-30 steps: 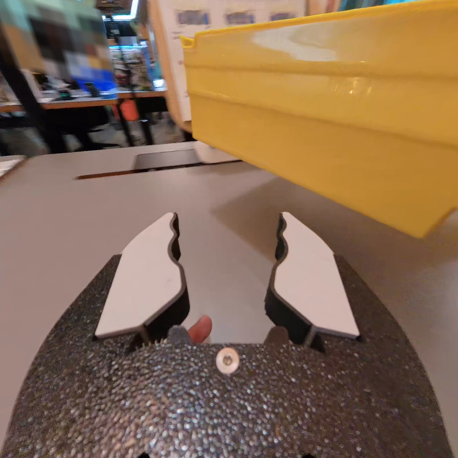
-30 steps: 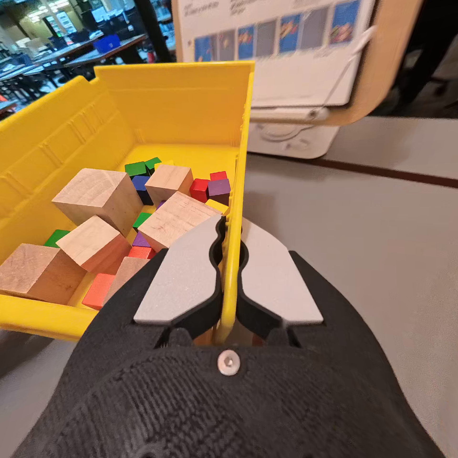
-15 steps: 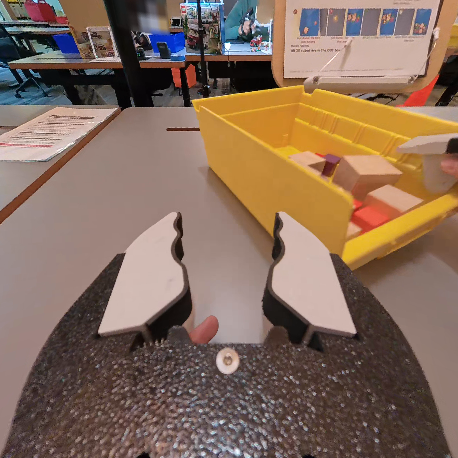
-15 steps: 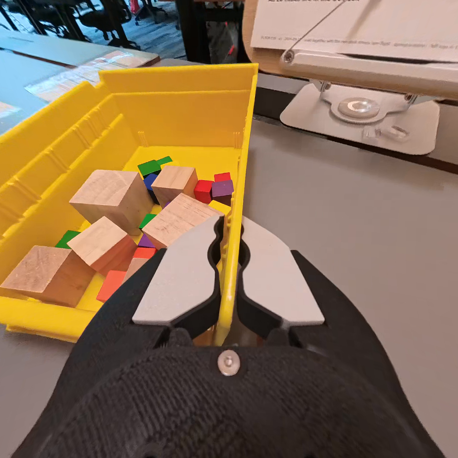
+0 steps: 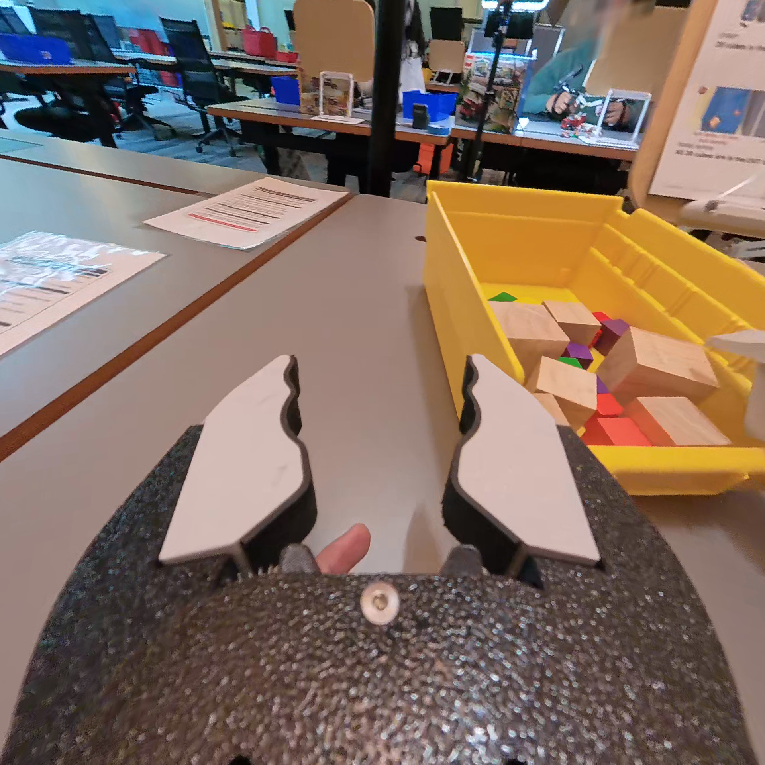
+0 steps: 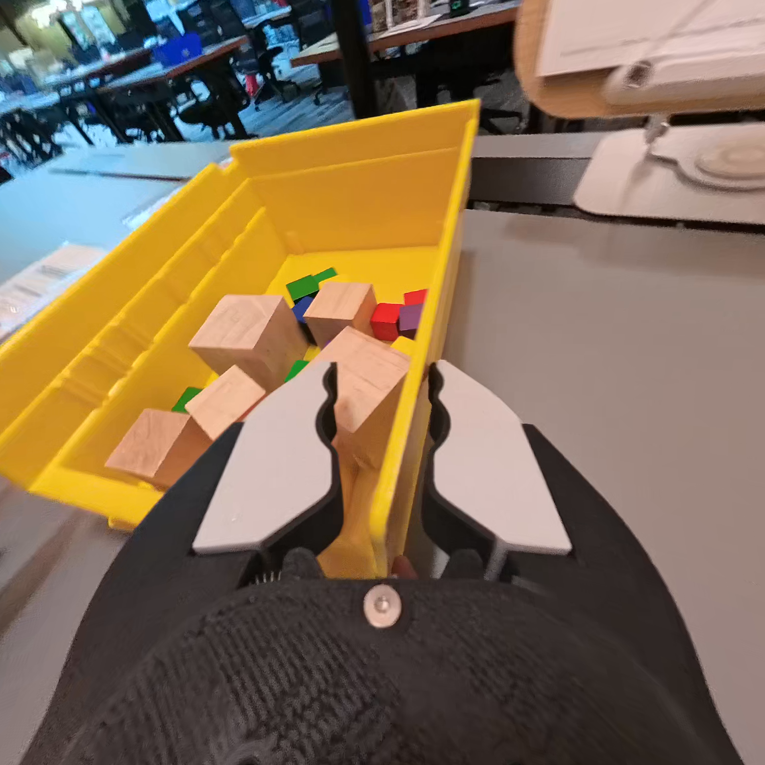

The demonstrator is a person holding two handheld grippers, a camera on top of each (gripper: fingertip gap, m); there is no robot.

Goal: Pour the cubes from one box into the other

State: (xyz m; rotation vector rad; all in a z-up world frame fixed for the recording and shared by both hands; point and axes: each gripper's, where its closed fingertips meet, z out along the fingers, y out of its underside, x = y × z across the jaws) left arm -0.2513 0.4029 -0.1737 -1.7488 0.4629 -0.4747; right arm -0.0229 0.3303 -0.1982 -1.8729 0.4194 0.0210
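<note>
Printed lines on white paper sheets [image 5: 248, 211], blurred writing on white instruction poster [image 5: 720, 124], wording withheld

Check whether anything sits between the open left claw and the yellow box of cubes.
Nothing visible does. The left claw is open over bare table, with the yellow box just to its right. The right claw straddles the box's opposite wall, jaws parted.
</note>
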